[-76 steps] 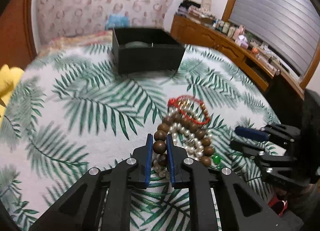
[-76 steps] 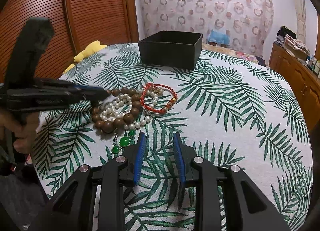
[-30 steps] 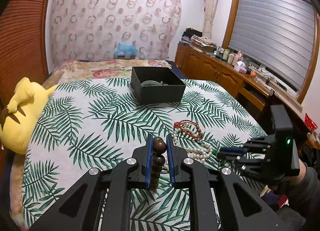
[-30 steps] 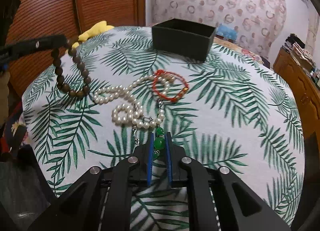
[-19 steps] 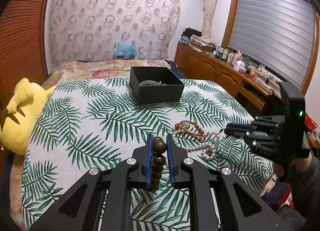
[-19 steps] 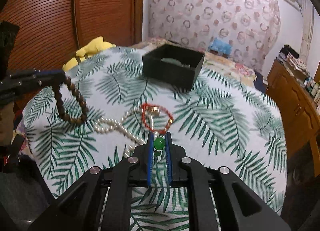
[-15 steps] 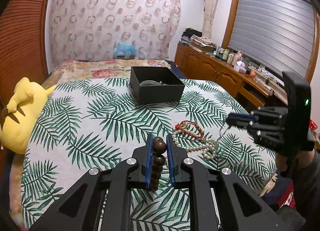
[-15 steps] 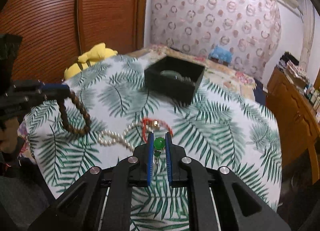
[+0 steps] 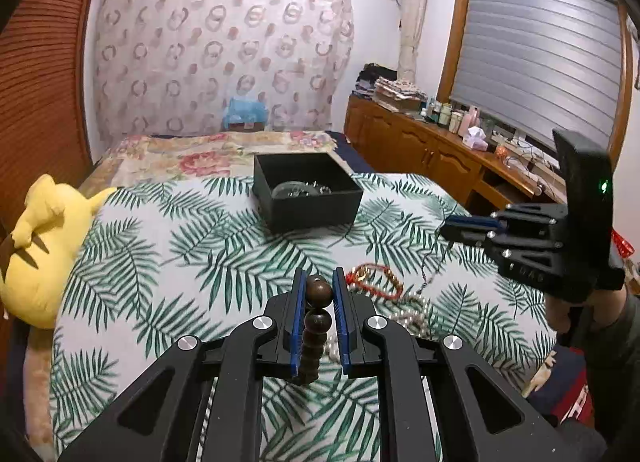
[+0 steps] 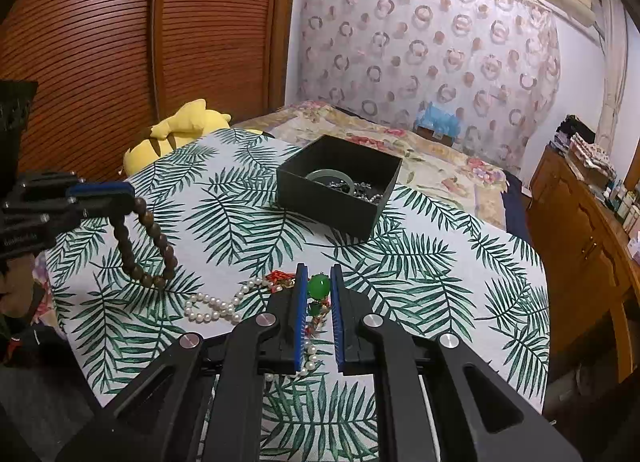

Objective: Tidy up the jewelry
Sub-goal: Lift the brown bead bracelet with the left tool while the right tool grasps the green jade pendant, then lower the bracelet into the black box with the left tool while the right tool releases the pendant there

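My left gripper (image 9: 318, 292) is shut on a brown wooden bead bracelet (image 9: 316, 318), which hangs in the air; from the right wrist view the bracelet (image 10: 144, 250) dangles from that gripper (image 10: 120, 193). My right gripper (image 10: 319, 286) is shut on a green stone pendant (image 10: 319, 286), lifted above the table; it shows at the right in the left wrist view (image 9: 452, 227) with a thin chain hanging down. A pearl necklace (image 10: 216, 304) and a red bracelet (image 9: 372, 280) lie on the leaf-print cloth. The open black box (image 10: 340, 181) holds a jade bangle and other pieces.
A yellow plush toy (image 9: 44, 242) lies at the table's left edge. A bed with a floral cover (image 9: 208, 149) is behind the table. A wooden cabinet (image 9: 432, 149) runs along the right wall. A wooden shutter door (image 10: 120, 41) stands on the left.
My right gripper has risen with the green pendant, pulling its chain off the cloth. My left gripper holds the brown bracelet aloft, almost still.
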Motion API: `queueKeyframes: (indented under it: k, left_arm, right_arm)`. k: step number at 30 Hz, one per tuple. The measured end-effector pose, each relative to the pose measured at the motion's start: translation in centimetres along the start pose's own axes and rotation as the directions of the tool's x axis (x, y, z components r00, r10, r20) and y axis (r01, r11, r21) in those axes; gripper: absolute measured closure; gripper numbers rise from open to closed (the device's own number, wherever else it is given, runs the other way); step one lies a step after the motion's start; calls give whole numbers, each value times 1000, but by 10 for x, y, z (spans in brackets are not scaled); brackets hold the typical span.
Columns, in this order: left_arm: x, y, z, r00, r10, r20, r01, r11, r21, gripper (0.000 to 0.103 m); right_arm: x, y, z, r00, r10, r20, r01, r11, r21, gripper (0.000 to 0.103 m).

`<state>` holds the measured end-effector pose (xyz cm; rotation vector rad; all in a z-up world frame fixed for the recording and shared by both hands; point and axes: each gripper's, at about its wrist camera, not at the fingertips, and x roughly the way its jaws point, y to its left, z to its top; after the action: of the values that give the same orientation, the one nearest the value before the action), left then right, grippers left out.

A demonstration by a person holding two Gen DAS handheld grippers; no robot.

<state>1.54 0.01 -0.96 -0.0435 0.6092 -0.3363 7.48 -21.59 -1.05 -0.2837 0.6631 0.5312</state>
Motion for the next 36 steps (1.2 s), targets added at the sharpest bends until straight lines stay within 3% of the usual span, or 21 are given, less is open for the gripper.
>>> queueKeyframes:
  k: [10,25,36]
  left_arm:
    - [24,0,41,999,-14,29,12,998,54,91]
    - [68,4,110,999,-26,43,23,997,69,91]
    - [102,17,147,1000,-12,17,11,998,65,91]
  right_arm:
    - [20,-22,19,1000,4,16,-5,1000,6,90]
    - [45,-49,92,995,54,86,-53,999,-14,90]
    - [83,-66,128,993,100,55,-99,995,-20,90]
